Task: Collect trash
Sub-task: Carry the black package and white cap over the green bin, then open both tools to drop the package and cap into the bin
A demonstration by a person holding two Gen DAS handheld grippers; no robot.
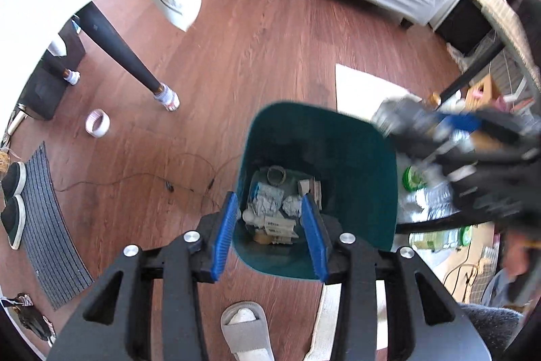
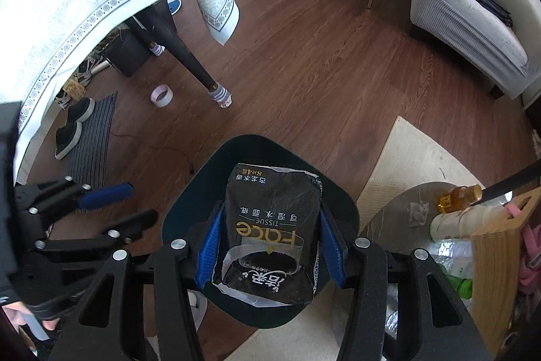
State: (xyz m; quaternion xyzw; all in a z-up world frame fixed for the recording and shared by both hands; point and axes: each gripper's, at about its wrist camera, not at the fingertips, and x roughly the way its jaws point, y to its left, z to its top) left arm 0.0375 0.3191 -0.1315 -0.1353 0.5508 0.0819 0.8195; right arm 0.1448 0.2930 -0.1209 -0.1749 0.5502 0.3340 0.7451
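The right gripper (image 2: pixel 270 246) grips an empty tissue pack (image 2: pixel 270 235) above the bin (image 2: pixel 189 202). It should let go only when centred. The left gripper (image 1: pixel 270 235) hangs part-open, empty.

Black tissue pack (image 2: pixel 270 235), seen upside down: gold "Face" with "TISSUE" beneath, white Chinese characters beside it and at both ends; the far end's small line includes an 8.
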